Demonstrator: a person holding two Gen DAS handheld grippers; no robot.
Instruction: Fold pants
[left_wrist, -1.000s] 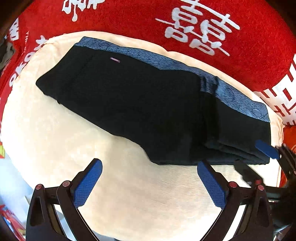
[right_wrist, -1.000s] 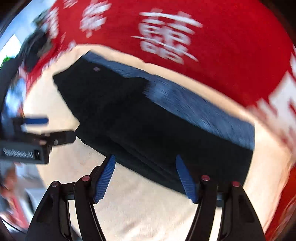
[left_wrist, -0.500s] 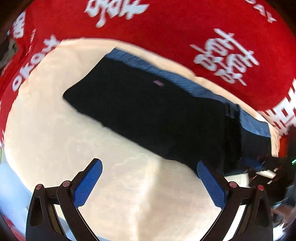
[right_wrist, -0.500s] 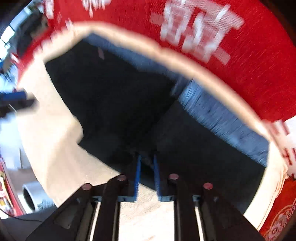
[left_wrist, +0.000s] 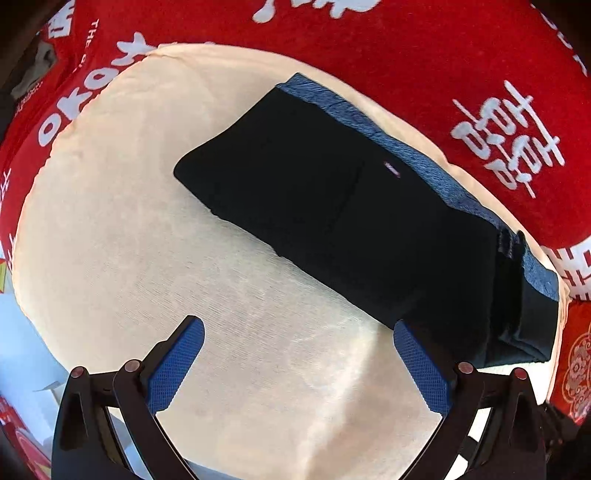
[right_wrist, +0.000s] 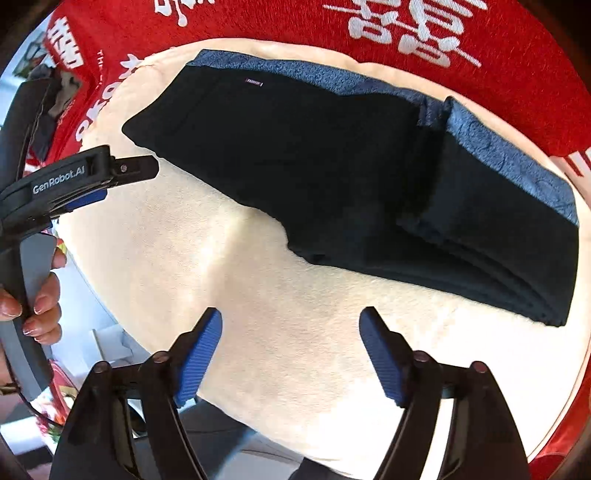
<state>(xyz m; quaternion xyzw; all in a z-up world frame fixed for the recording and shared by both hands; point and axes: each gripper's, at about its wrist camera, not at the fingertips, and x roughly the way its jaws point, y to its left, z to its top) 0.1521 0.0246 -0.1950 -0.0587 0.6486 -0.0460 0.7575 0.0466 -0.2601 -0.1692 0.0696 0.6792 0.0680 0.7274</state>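
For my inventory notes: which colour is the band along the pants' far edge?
Mottled blue-grey band on black pants; right wrist view shows it best.

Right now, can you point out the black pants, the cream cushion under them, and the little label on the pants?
black pants (right_wrist: 332, 147), right wrist view, on the flat black middle.
cream cushion (left_wrist: 147, 240), left wrist view, on bare fabric left of the pants.
label (right_wrist: 254, 83), right wrist view, on the small tag near the blue waistband.
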